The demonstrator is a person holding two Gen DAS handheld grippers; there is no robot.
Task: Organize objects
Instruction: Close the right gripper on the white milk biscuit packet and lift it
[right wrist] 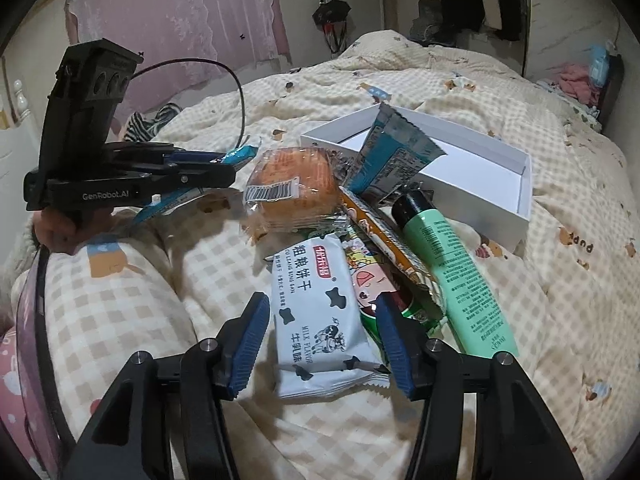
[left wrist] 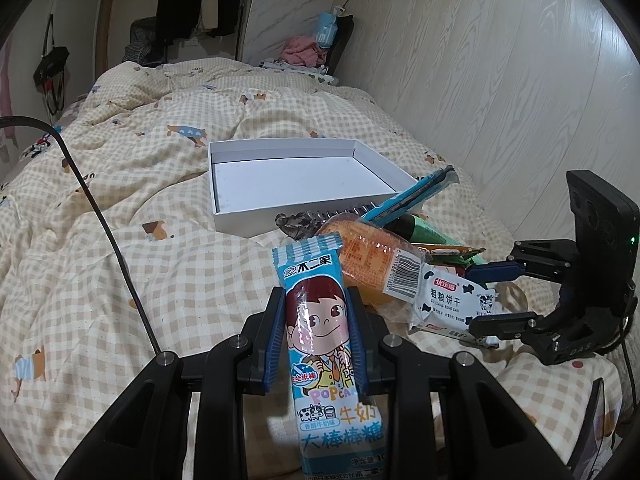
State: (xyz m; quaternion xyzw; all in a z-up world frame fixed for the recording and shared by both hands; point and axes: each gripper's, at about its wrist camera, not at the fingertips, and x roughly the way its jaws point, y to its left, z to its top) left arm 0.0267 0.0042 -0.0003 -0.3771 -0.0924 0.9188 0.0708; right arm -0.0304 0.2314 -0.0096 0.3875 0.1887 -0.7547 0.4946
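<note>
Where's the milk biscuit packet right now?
In the right wrist view the milk biscuit packet lies on the quilt between the open right hand-held gripper fingers, just below the bread bun.

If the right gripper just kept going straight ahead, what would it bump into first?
Most likely the white cracker packet, which already lies between the open fingers of the right gripper. Beyond it sits the wrapped bun. Whether the fingers are above the packet or level with it is unclear.

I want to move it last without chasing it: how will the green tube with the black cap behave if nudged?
The green tube looks round-bodied, so it may roll sideways on the soft quilt. Its smooth printed skin could be slippery between pads. It lies beside the white box, which might stop it from rolling.
</note>
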